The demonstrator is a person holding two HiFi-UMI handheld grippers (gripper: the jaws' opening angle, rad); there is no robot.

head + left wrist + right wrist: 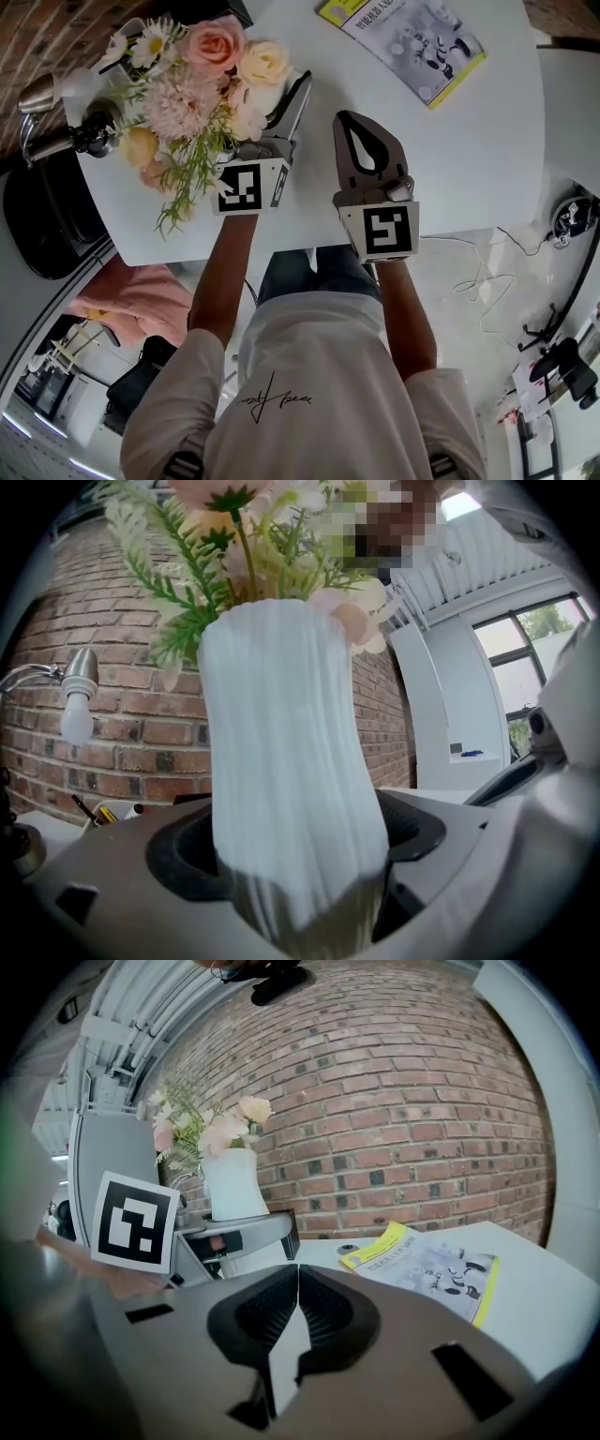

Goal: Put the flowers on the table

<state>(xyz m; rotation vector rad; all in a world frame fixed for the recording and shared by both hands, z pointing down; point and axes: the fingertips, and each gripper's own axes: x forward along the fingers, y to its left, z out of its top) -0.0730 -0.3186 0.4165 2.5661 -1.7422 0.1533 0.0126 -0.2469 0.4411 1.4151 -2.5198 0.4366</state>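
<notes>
White vase [291,780]: ribbed and upright, held between the jaws of the left gripper [272,117] over the near left corner of the table [469,159]. No view shows whether its foot touches the tabletop.
Flowers [202,80]: pink, cream and yellow blooms with daisies and green fern sprigs. They stand in the vase and spread wide over its mouth; in the head view they cover the vase from above.
Left gripper: jaws set wide and clamped on the vase, with one pad against each side low on its body.
Right gripper [366,141]: jaws pressed together with nothing between them. It sits just to the right of the left gripper, clear of the vase, above the table's near edge.
Table: white, with a rounded edge.
Booklet [412,42]: yellow-bordered, lying flat on the far right part of the table, well apart from the flowers.
Lamp [77,700]: metal arm with a white bulb, to the left of the vase.
Brick wall [403,1101]: red-brown, behind the table.
Person [319,375]: white T-shirt, both forearms reaching forward to the grippers.
</notes>
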